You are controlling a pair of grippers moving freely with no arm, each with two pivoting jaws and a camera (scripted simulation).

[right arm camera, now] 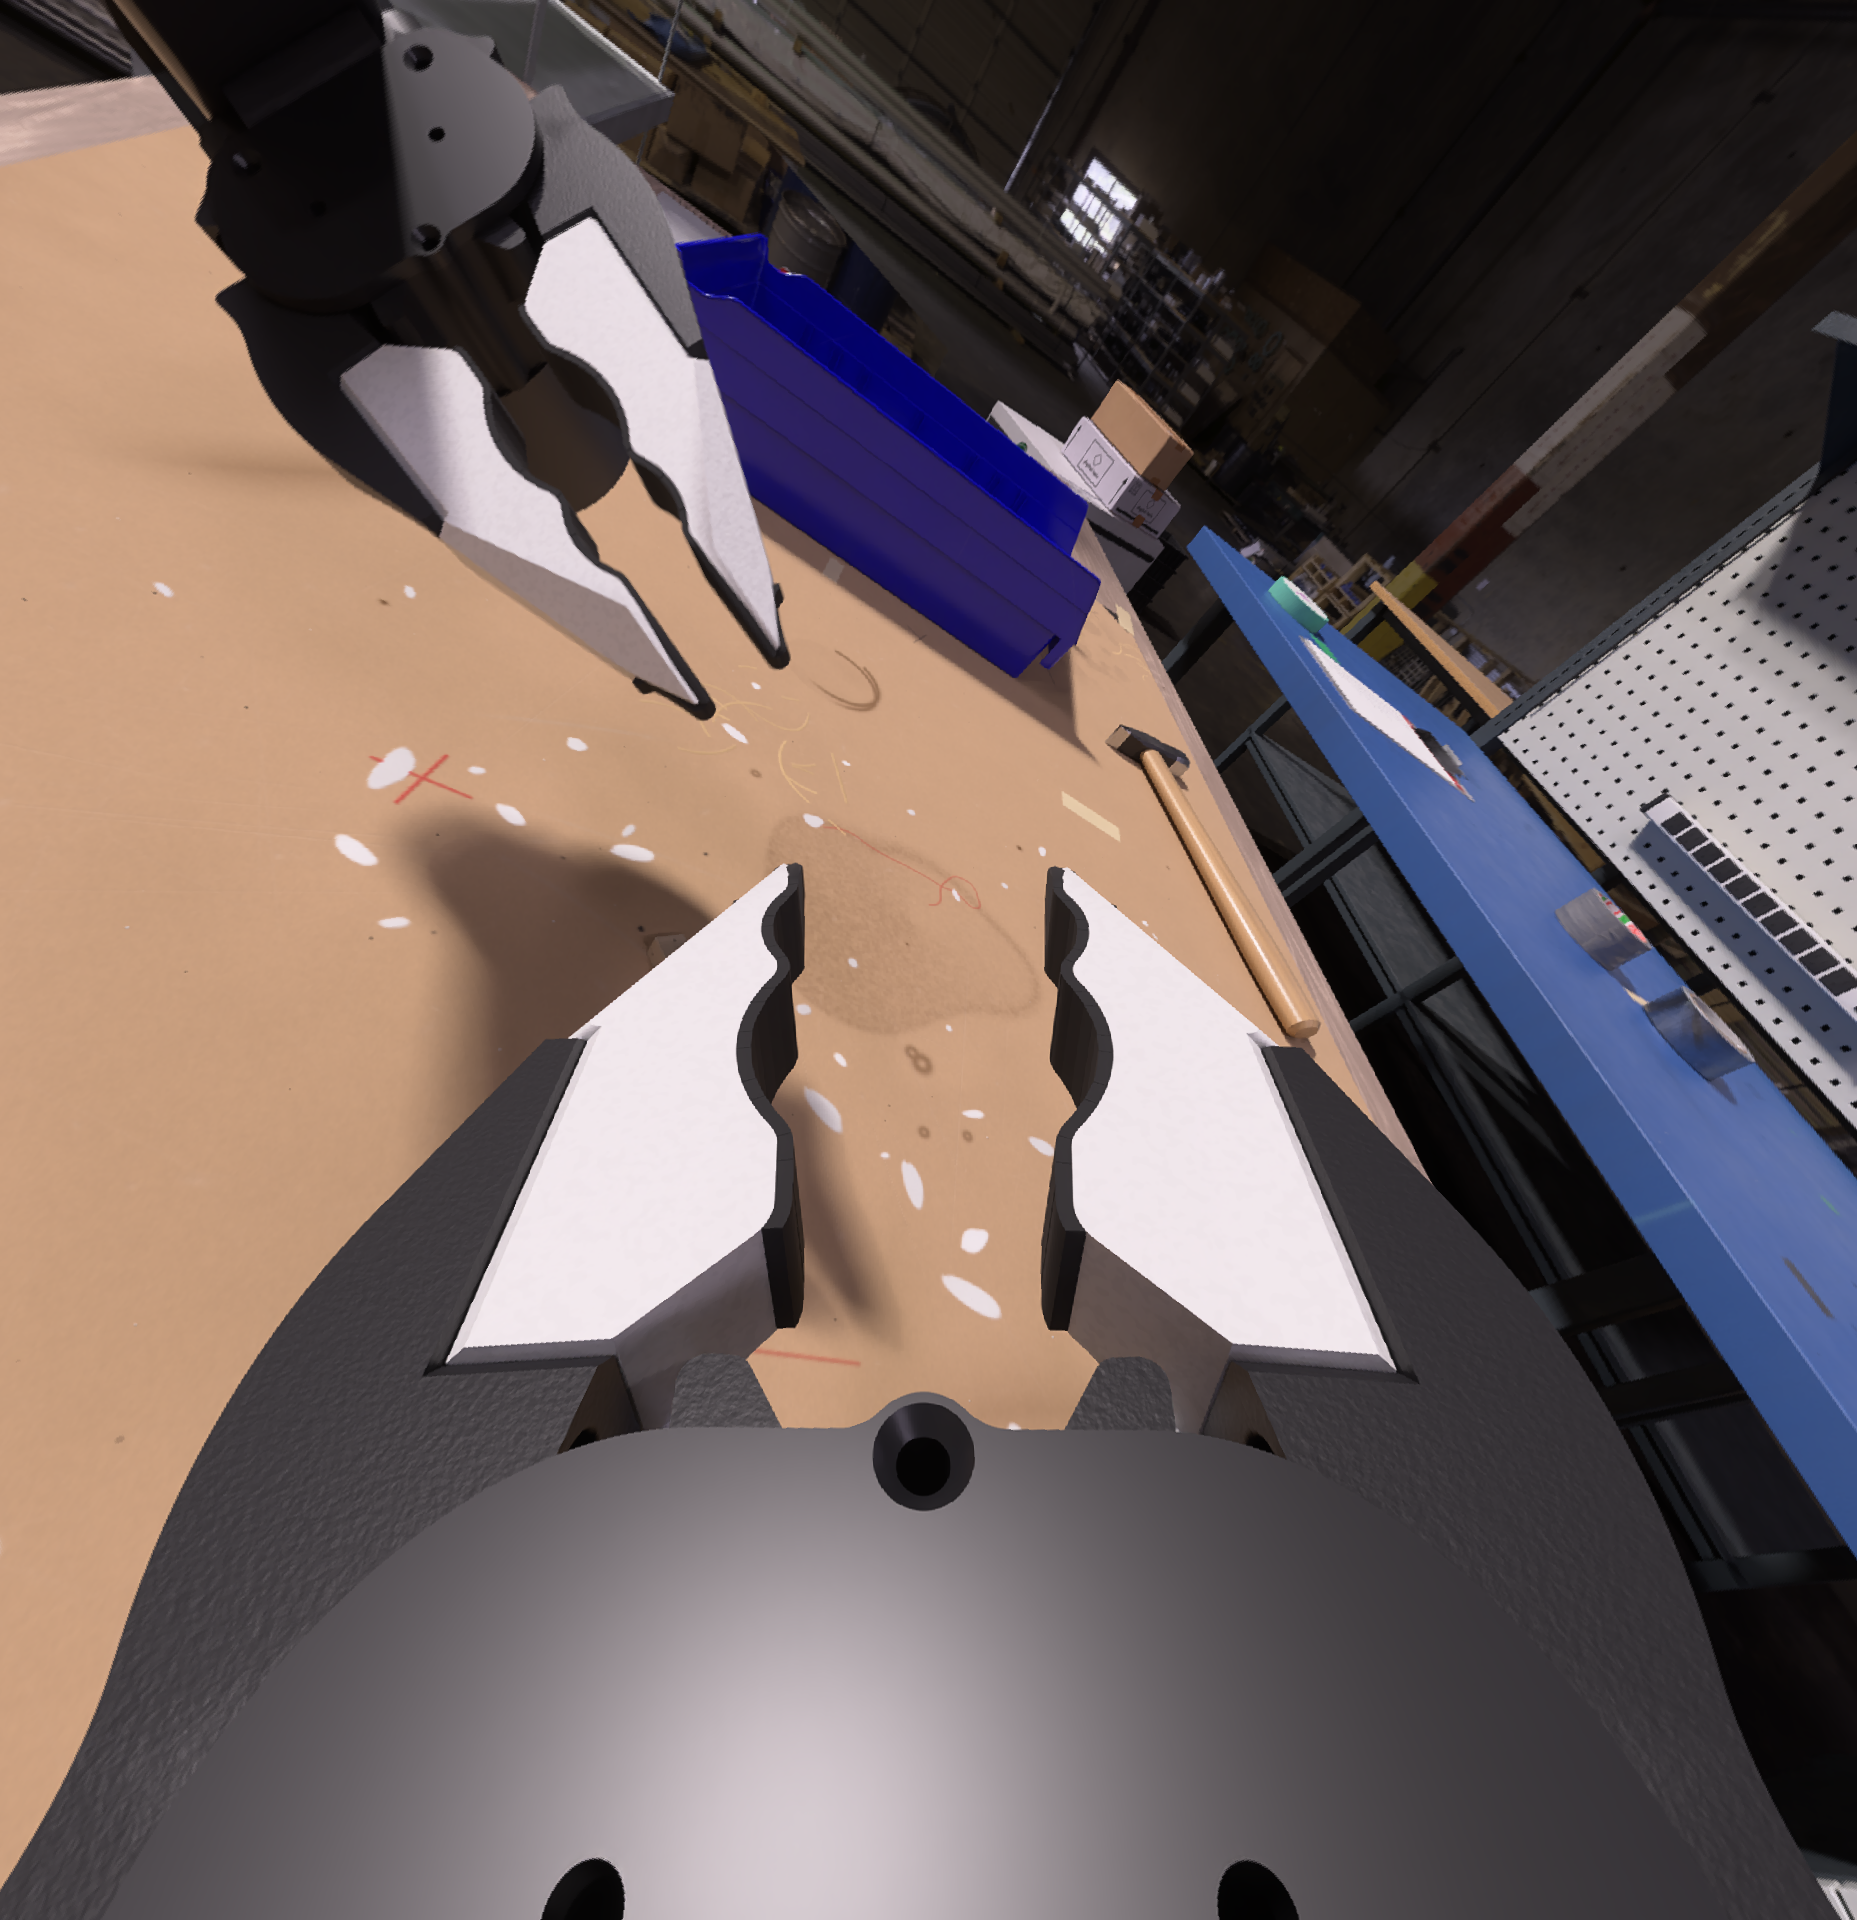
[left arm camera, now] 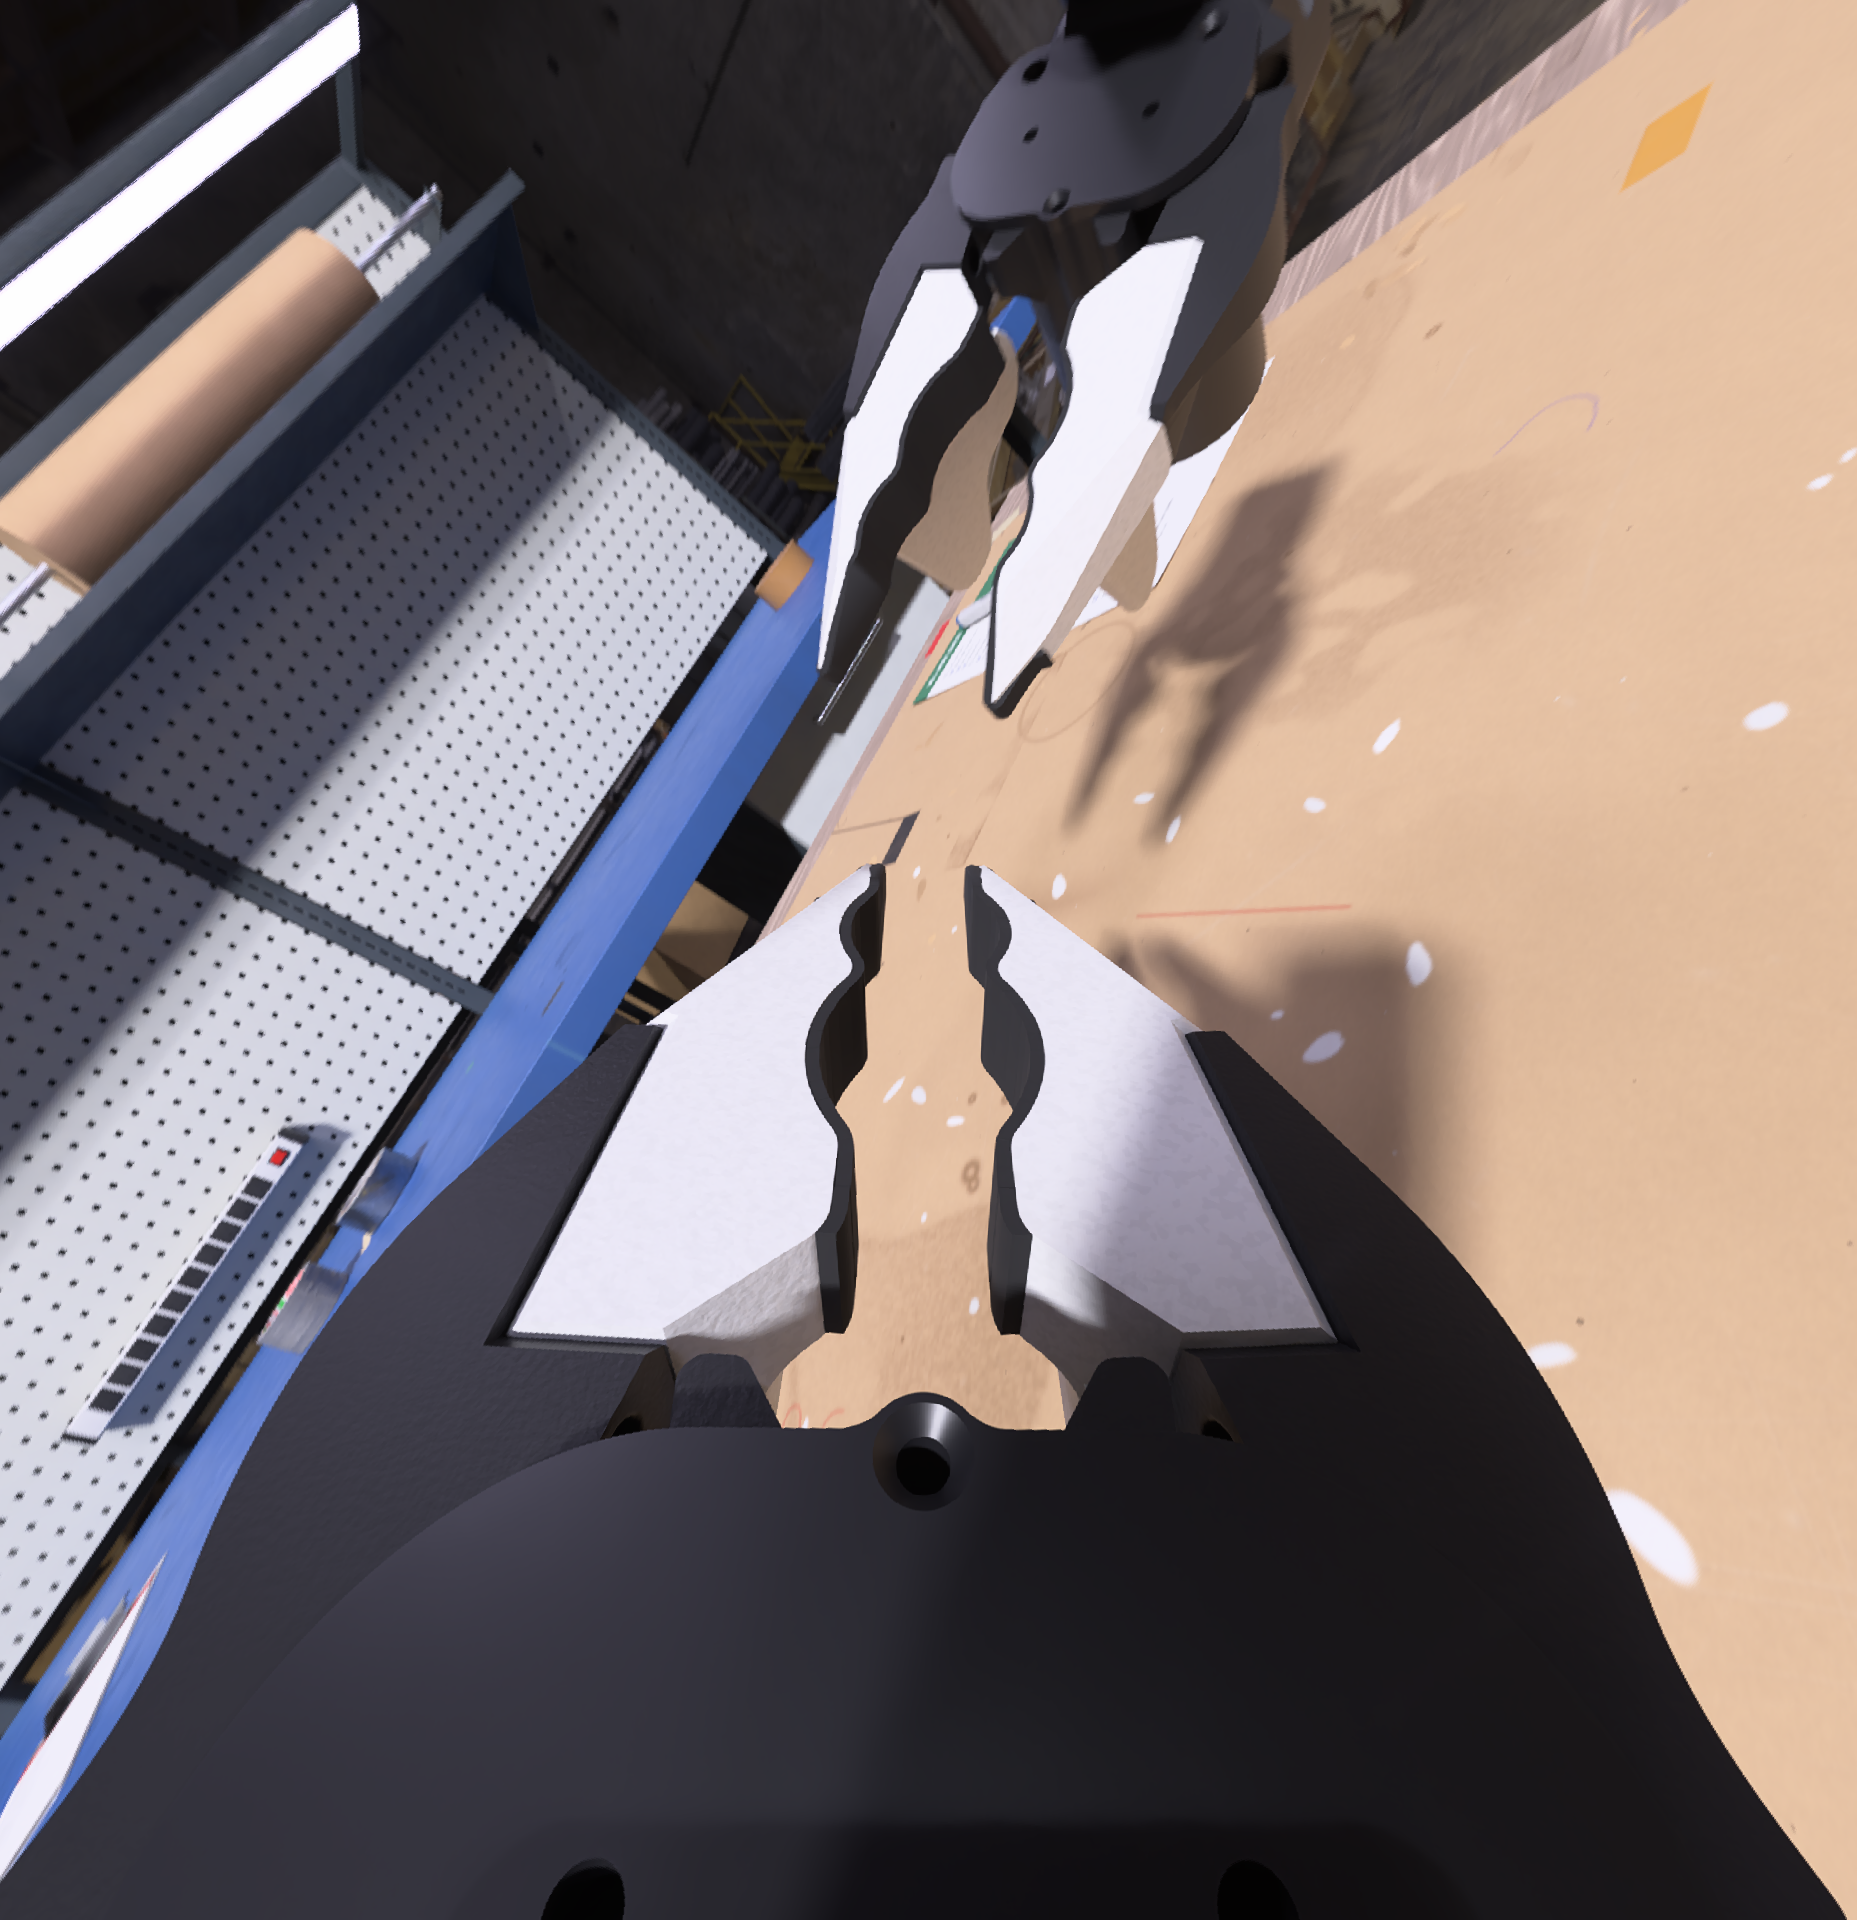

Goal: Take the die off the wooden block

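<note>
No die can be made out in either view. In the left wrist view a pale wood-grained piece (left arm camera: pixel 1137 509) shows partly behind the right gripper's finger; I cannot tell whether it is the wooden block. My left gripper (left arm camera: pixel 924 883) hovers over the tan table (left arm camera: pixel 1526 727) with its jaws a narrow gap apart and nothing between them. It also shows in the right wrist view (right arm camera: pixel 742 686), pointing down at the table. My right gripper (right arm camera: pixel 924 883) is wide open and empty above the table. In the left wrist view the right gripper (left arm camera: pixel 924 686) faces the left one.
A blue bin (right arm camera: pixel 903 457) lies at the table's far side, with stacked boxes (right arm camera: pixel 1132 447) beyond it. A hammer (right arm camera: pixel 1215 883) lies along the table's edge. A blue shelf (right arm camera: pixel 1526 935) and a pegboard (left arm camera: pixel 332 675) run beside the table. Papers (left arm camera: pixel 955 655) lie behind the right gripper.
</note>
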